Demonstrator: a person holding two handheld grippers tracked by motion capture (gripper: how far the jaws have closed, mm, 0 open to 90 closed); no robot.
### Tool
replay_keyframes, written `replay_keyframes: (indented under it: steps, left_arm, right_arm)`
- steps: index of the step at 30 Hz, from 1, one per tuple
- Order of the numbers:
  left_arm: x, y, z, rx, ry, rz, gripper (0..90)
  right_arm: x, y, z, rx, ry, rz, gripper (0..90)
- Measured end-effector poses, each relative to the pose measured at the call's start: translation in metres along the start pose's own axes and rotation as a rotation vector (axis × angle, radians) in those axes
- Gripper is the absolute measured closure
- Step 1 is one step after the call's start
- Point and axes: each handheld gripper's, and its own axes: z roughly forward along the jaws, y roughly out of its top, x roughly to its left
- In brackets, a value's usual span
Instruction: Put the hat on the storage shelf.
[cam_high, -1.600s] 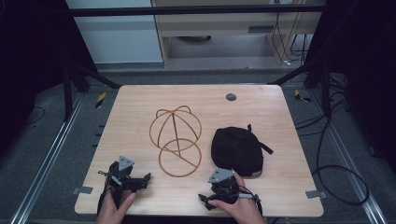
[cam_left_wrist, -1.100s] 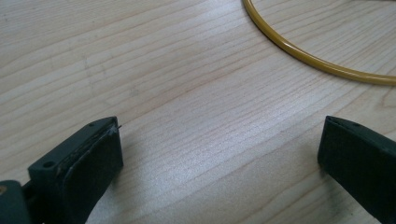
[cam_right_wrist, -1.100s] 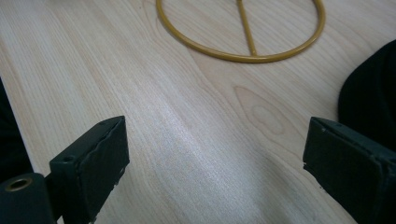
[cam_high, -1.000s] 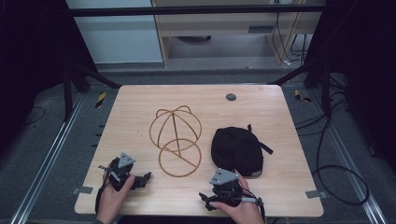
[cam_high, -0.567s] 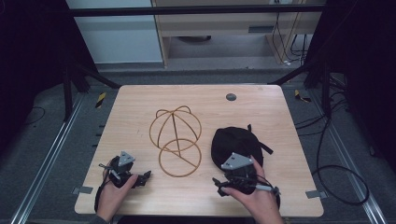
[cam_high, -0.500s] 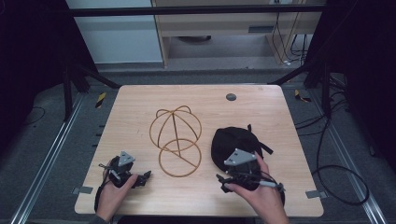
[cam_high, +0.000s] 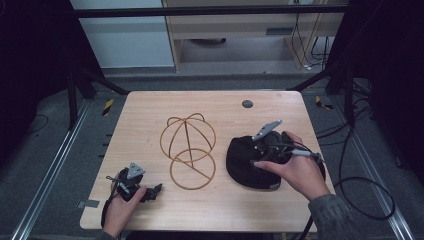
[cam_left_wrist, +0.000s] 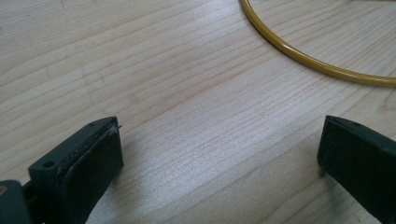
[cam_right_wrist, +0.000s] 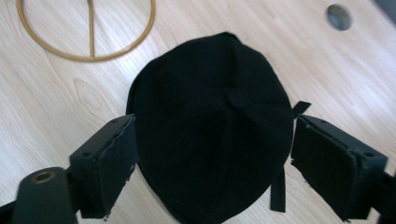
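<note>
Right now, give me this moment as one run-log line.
right gripper: open, above black cap | left gripper: open, low over table | wire frame stand: bare, beside cap

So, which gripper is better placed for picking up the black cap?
Right. The right gripper hovers open over the black cap; the left gripper rests at the table's near edge.

1. I see a light wooden table (cam_high: 150, 107) with rounded corners and visible grain.
2. A small round grey grommet (cam_high: 247, 104) is set into the tabletop near the far edge.
3. A gold wire stand (cam_high: 188, 150) sits near the centre, its flat ring base on the wood.
4. A black cap (cam_high: 240, 157) lies crown up just right of the stand, apart from it.
</note>
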Motion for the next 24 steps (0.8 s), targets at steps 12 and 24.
replay_keyframes:
  steps: [12, 24]
  left_arm:
    - [-0.003, 0.001, 0.001, -0.001, -0.008, 0.008, 0.0]
    - [-0.005, 0.001, 0.001, -0.001, -0.019, 0.016, 0.0]
  right_arm:
    - [-0.025, 0.026, 0.044, 0.157, 0.100, 0.005, 16.9]
    - [-0.025, 0.029, 0.070, 0.239, 0.133, -0.019, 39.8]
